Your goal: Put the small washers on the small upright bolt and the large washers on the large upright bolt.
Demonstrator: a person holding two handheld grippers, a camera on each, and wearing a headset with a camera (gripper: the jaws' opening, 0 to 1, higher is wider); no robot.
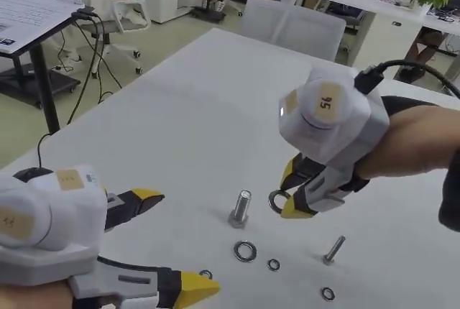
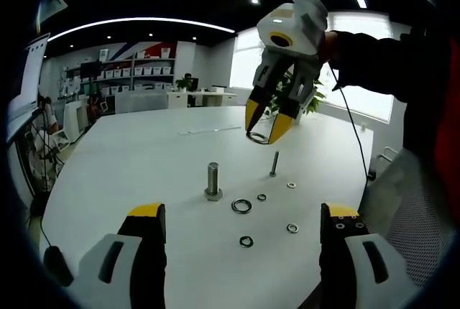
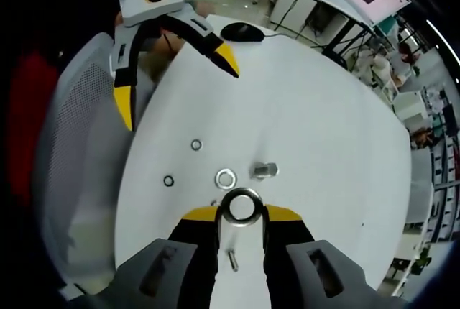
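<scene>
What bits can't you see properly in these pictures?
- Head view: the held washer is half hidden by the right gripper's jaws.
- Head view: one small washer is partly covered by the left gripper's yellow tip.
- Right gripper view: the small bolt, between the jaws, is too blurred for detail.

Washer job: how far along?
Done: nothing yet; the large bolt and small bolt both look bare. In hand: the right gripper holds one large washer above the table; the left gripper is open. Left: a second large washer and several small washers lie loose on the table.
</scene>
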